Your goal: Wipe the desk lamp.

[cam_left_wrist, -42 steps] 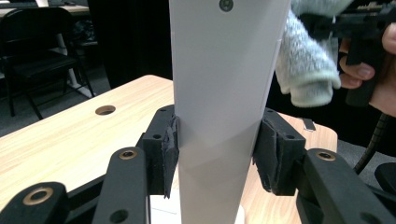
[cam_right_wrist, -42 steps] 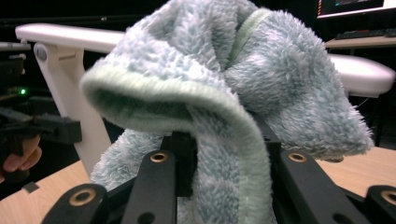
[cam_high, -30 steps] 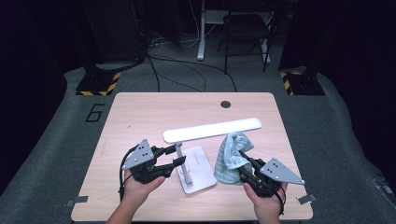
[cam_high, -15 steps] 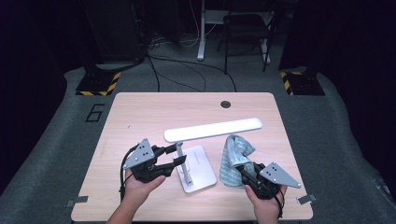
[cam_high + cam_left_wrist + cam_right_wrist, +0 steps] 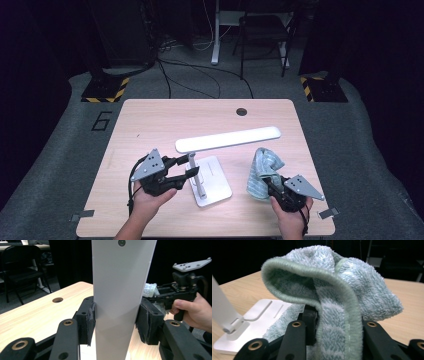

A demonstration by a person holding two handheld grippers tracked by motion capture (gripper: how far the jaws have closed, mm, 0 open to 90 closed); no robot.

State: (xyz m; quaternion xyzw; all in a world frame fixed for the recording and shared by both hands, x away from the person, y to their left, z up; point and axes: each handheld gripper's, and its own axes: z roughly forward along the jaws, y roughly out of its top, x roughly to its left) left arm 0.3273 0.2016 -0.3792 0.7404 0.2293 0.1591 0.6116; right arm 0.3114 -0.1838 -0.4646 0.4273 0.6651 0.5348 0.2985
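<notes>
Gripping the lamp: my left claw [image 5: 189,171] has its jaws on either side of the white lamp's [image 5: 210,165] upright stem, pads pressed to it, near the front left of the table [image 5: 150,120].
Holding the cloth: my right claw [image 5: 272,186] is clamped on a pale green towel [image 5: 261,172], which stands bunched up above the jaws at the front right of the table.
Lamp position: its flat white base sits on the wood between my two hands; its long head stretches out level above it, pointing toward the right side of the table.
Towel position: just right of the lamp's base and apart from it in the high view, with its lower end at the table top.
High view: both of my hands come in from the near edge, one on each side of the lamp, each claw carrying a grey three-cornered plate.
Left gripper view: the stem [image 5: 120,302] rises broad and white between my two black pads [image 5: 88,323], both flat against it; my other hand [image 5: 192,312] and its claw show farther off to the right with a bit of the towel [image 5: 150,290].
Right gripper view: the fluffy towel [image 5: 337,295] folds over and hides my fingertips; the lamp's base [image 5: 254,322] and hinge lie to the left on the wood.
Claw opening: left partly closed around the stem; right nearly fully closed on the cloth.
</notes>
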